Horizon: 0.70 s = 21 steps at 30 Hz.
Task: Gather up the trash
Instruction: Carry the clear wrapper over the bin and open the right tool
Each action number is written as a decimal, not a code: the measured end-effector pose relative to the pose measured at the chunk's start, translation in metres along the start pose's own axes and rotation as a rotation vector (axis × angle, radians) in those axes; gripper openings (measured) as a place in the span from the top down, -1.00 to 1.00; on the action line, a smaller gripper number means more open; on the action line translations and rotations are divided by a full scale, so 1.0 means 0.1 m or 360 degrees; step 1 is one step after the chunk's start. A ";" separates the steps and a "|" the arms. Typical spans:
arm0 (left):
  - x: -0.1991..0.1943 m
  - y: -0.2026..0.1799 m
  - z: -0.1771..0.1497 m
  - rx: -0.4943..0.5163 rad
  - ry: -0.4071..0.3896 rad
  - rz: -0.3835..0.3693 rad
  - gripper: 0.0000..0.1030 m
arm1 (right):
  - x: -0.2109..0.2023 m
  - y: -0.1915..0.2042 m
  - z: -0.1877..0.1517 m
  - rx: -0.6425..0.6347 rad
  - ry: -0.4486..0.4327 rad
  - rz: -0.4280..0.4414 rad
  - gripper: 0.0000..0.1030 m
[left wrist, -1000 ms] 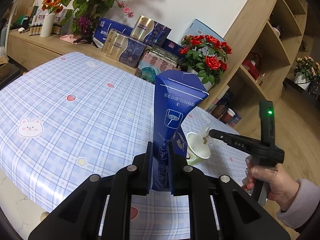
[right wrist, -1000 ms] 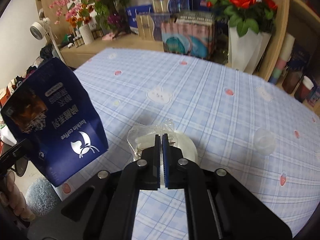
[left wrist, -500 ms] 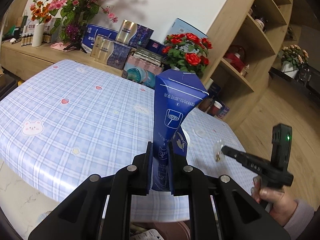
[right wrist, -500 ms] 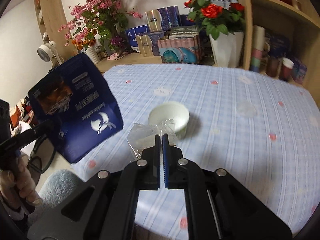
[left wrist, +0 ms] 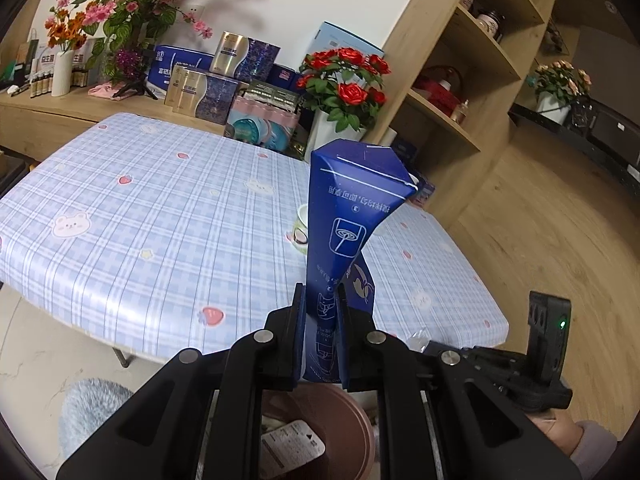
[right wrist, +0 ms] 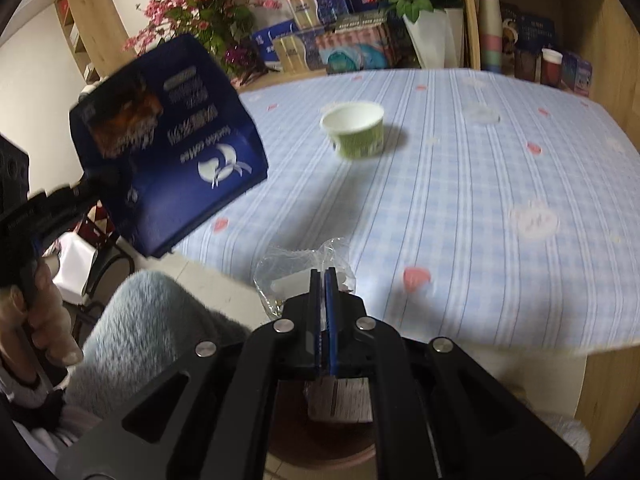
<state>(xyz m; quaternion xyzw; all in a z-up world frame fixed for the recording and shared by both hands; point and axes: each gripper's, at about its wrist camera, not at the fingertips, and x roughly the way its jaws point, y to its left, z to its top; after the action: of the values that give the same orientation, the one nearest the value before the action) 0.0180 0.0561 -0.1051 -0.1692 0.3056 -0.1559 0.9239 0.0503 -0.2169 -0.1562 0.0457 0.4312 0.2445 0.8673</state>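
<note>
The left gripper [left wrist: 320, 320] clamps a blue box [left wrist: 352, 216] above a brown bin [left wrist: 344, 416] holding a wrapper. The right gripper [right wrist: 324, 280] pinches a clear plastic wrapper [right wrist: 300, 264] over the same bin. Farther off, a paper cup [right wrist: 354, 130] stands on the checked table [right wrist: 480, 184].

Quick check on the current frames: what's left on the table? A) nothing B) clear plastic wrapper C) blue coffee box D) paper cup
D: the paper cup stands alone on the table, while the blue coffee box is pinched in the left tool and the clear plastic wrapper in the right tool, both off the table's edge above a brown bin.
</note>
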 end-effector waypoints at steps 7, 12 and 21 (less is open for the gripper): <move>-0.11 -0.11 -0.13 0.0034 0.0009 -0.0011 0.74 | 0.04 0.07 -0.20 0.0010 0.0093 0.0025 0.82; -0.13 -0.14 -0.19 0.0056 0.0035 -0.0020 0.74 | -0.01 0.08 -0.20 0.0016 0.0060 0.0031 0.24; -0.10 -0.21 -0.31 0.0105 0.0071 -0.0035 0.74 | -0.53 -0.05 -0.08 0.0037 -0.0404 -0.0250 -0.89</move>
<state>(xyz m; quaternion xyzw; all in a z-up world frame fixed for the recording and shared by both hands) -0.0126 0.0346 -0.1145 -0.1385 0.3189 -0.1798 0.9202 0.0186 -0.2467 -0.1239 0.0525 0.3230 0.1631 0.9308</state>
